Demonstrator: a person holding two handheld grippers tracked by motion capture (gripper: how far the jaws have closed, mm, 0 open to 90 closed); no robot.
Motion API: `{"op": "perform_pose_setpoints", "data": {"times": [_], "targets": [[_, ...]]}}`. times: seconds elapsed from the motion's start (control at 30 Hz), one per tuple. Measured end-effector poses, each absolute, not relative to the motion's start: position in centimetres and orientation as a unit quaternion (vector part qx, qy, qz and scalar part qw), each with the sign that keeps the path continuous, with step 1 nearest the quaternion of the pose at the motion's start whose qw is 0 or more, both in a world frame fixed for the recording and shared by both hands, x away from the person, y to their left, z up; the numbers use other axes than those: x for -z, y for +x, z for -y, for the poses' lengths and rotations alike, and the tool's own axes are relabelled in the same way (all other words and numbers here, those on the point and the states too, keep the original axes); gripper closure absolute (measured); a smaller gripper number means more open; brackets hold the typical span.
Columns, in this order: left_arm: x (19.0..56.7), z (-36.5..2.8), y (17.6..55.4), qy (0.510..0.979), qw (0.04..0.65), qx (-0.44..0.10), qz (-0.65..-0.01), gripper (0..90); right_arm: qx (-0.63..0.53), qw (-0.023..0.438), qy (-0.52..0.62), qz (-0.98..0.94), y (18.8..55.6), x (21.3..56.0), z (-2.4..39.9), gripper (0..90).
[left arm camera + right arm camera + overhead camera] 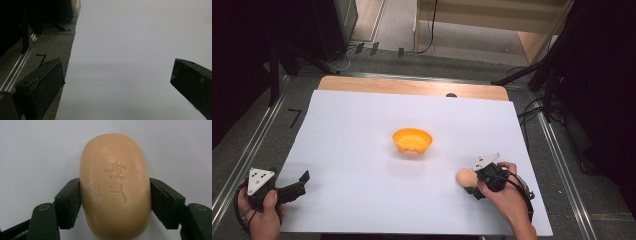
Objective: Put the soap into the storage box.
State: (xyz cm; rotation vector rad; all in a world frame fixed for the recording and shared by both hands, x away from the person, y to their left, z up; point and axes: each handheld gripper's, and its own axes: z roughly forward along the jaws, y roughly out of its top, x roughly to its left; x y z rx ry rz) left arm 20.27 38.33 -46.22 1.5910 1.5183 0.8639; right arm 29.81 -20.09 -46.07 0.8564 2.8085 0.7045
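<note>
A tan oval soap bar [115, 187] with a stamped mark lies on the white sheet at the front right, also seen as the soap bar [465, 176] in the high view. My right gripper [115, 195] is shut on it, both pads pressed against its sides. An orange bowl [412, 140] sits empty in the middle of the sheet. My left gripper [301, 182] rests at the front left edge of the sheet, jaws wide apart with nothing between them; the left gripper [117, 82] looks out along bare paper.
The white sheet [362, 165] covers a wooden table [412, 86]. Metal rails [242, 155] run along both sides, with cables and dark stands beyond the far edge. Grey floor shows left of the sheet [50, 47].
</note>
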Motion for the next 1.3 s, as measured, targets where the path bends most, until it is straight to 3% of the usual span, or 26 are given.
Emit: {"op": "perform_pose_setpoints", "data": {"times": [1.3], "targets": [[46.2, -38.3, 20.3, 0.627, 0.379, -0.335, -0.592, 0.0, -0.229, 0.065, 0.283, -0.929, 30.4, 44.3, 19.5, 33.3]]}}
